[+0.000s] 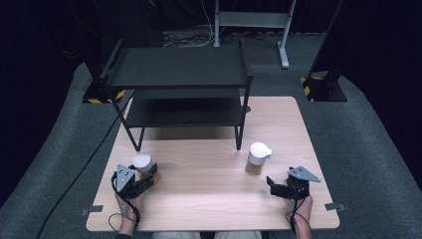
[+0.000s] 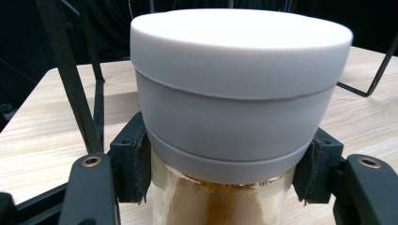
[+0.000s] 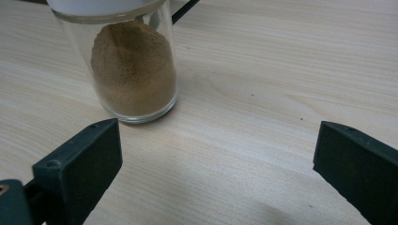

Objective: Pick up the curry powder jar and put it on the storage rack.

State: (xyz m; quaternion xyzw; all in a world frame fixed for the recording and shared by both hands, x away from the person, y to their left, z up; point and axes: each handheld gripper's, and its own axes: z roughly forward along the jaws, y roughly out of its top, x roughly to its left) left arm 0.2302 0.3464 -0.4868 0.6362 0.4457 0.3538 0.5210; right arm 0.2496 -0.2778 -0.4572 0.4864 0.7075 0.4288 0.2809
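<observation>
My left gripper lies low and level over the table, its jaws clamped on the glass of the left jar just under the white lid, pads pressing from both sides. My right gripper also sits low, jaws wide apart with bare wood between them, and the spouted jar stands just ahead of my left-hand pad, not touching.

Pale wooden table, black two-tier shelf rack, grey carpet, dark surroundings
</observation>
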